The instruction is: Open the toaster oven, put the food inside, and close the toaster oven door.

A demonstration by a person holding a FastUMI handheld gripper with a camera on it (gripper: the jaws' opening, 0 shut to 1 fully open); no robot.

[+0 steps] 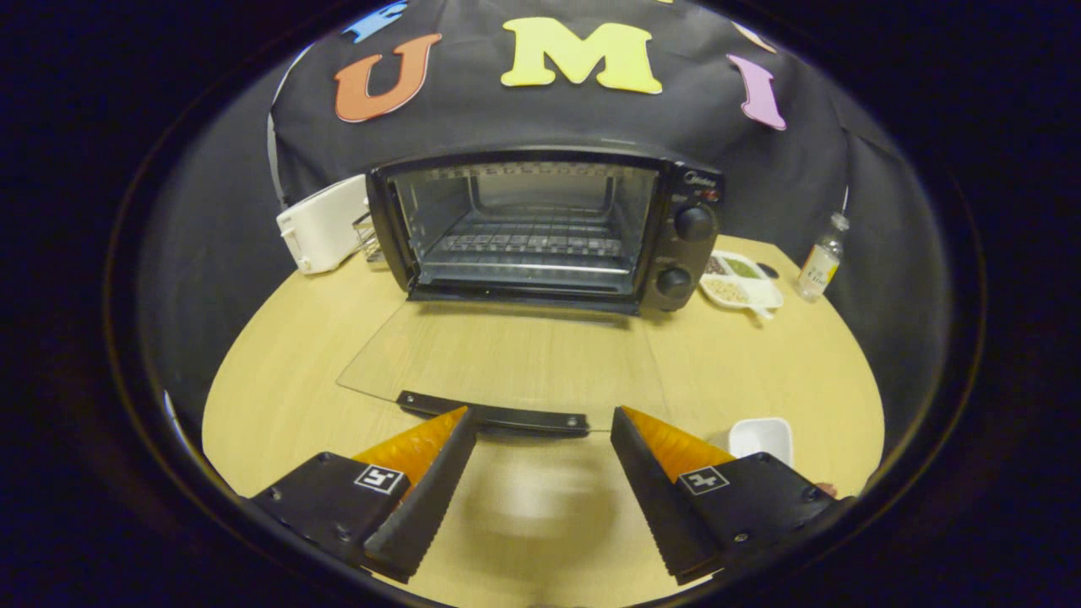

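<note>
Gripper (540, 422) fingers spread apart and empty at lower centre, just short of the toaster oven (545, 228) door's handle (494, 414), lying flat open mid-frame; pushing forward could knock that glass door (507, 359).

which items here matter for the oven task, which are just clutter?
Job:
toaster oven, door folded down flat, handle just ahead of the jaws
small white dish beside the gripper, contents unclear
gripper, jaws open, holding nothing

Lying about:
white appliance
divided snack tray
small bottle
</note>
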